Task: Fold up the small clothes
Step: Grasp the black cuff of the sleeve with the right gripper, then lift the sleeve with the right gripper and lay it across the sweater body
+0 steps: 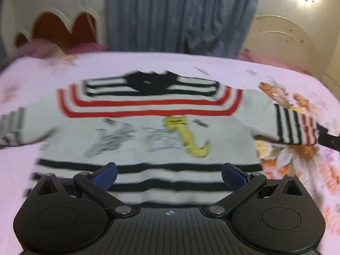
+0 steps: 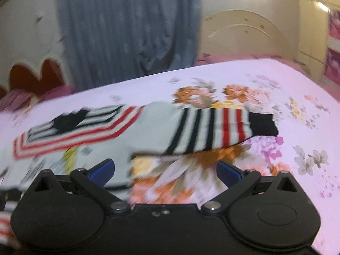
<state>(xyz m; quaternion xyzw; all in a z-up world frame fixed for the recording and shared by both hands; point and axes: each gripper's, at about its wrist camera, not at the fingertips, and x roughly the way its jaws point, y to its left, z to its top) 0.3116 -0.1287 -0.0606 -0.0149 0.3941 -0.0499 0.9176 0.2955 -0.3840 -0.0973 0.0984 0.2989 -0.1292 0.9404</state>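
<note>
A small white sweater (image 1: 148, 136) with black and red stripes, a black collar and a yellow anchor print lies spread flat on the bed, sleeves out to both sides. My left gripper (image 1: 169, 175) is open and empty, just above the sweater's striped bottom hem. My right gripper (image 2: 165, 171) is open and empty, over the floral sheet just below the sweater's right sleeve (image 2: 214, 127), whose black cuff points right. The sweater body (image 2: 70, 131) lies to its left. Both views are motion-blurred.
The bed has a pink floral sheet (image 1: 297, 165) (image 2: 297, 127). A blue curtain (image 1: 180, 14) hangs behind the bed, with a red and cream headboard (image 1: 57, 29) at the left and a cream cabinet (image 2: 240, 34) at the right.
</note>
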